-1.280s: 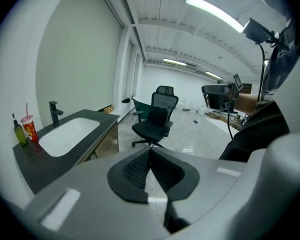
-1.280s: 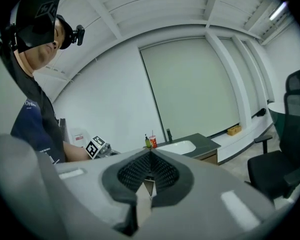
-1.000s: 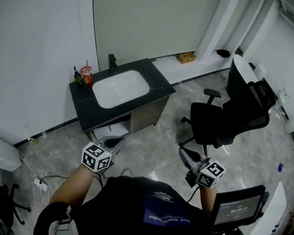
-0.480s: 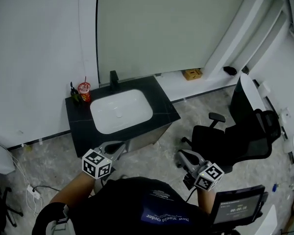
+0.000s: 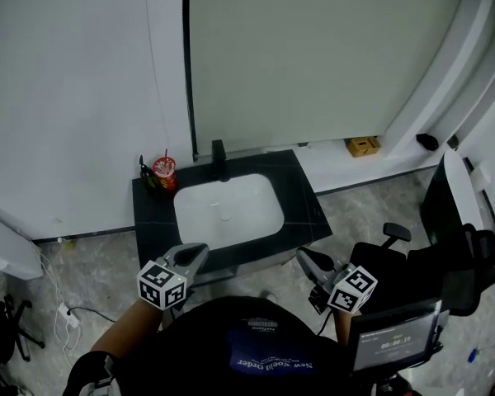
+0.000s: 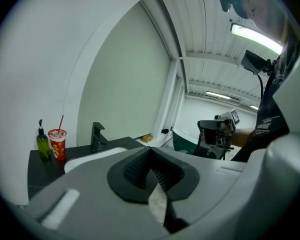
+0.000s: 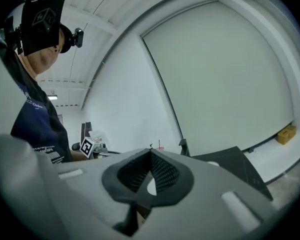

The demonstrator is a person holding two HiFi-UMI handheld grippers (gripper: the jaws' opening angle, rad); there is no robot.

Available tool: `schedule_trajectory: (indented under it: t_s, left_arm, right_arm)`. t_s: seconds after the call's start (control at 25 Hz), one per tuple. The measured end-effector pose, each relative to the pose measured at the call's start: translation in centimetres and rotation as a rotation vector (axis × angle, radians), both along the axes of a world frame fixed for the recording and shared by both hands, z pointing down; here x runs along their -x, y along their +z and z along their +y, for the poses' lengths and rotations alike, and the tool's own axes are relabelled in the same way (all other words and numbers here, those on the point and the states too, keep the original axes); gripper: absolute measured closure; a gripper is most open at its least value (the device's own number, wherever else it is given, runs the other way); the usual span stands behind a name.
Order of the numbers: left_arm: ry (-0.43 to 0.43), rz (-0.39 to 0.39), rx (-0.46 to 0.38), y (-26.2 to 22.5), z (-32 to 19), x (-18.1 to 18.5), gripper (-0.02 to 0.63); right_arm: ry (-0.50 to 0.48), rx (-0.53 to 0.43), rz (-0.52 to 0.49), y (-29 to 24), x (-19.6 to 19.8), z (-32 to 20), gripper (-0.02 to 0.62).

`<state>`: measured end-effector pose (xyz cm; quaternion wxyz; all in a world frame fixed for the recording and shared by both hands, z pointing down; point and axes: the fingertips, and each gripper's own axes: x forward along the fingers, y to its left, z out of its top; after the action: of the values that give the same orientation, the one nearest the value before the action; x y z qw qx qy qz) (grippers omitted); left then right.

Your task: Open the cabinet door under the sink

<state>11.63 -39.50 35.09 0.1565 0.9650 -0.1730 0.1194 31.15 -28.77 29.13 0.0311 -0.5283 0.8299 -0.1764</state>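
Note:
The sink cabinet's black counter [image 5: 301, 209] with its white basin [image 5: 228, 210] and black faucet [image 5: 219, 159] stands against the wall straight ahead. The counter's front edge and my body hide the cabinet doors underneath. My left gripper [image 5: 200, 251] hovers just in front of the counter's front edge, left of centre, jaws shut and empty. My right gripper [image 5: 302, 256] is off the counter's front right corner, jaws together with nothing between them. The left gripper view shows the counter [image 6: 40, 165] and faucet [image 6: 96, 136] beyond the closed pads.
A red cup with a straw [image 5: 164, 172] and a green bottle [image 5: 148, 176] stand on the counter's back left corner. A black office chair [image 5: 450, 262] is to the right, and a small screen [image 5: 392, 341] below it. Cables and a power strip [image 5: 66, 312] lie on the floor at left.
Both grippers and the head camera have come closer to the sink cabinet. The cabinet front seen a second ago has slid out of sight under the counter edge. Both jaws stayed shut.

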Motion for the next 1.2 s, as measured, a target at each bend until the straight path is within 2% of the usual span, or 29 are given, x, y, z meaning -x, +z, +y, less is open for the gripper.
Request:
schedule_trajectory:
  t_s: [0.4, 0.56, 0.76, 1.08, 1.2]
  left_arm:
    - [-0.334, 0.034, -0.035, -2.2, -3.8, -3.9, 0.603]
    - [-0.423, 0.001, -0.028, -1.6, -4.0, -5.2, 0.603]
    - [-0.471, -0.007, -0.05, -1.7, -4.0, -5.3, 0.603]
    - [-0.516, 0.027, -0.066, -2.3, -7.0, 0.1, 0.603]
    - [-0.502, 0.024, -0.067, -2.2, -8.0, 0.6, 0.603]
  right_arm:
    - [-0.316, -0.011, -0.06, 0.6, -6.7, -10.3, 0.595]
    - [-0.421, -0.002, -0.08, 1.1, -7.9, -13.6, 0.595]
    - [-0.482, -0.025, -0.056, 1.4, -6.9, -16.3, 0.595]
    - [-0.484, -0.019, -0.028, 1.6, -2.8, -19.1, 0.595]
    - [-0.487, -0.031, -0.017, 0.8, -1.9, -20.0, 0.595]
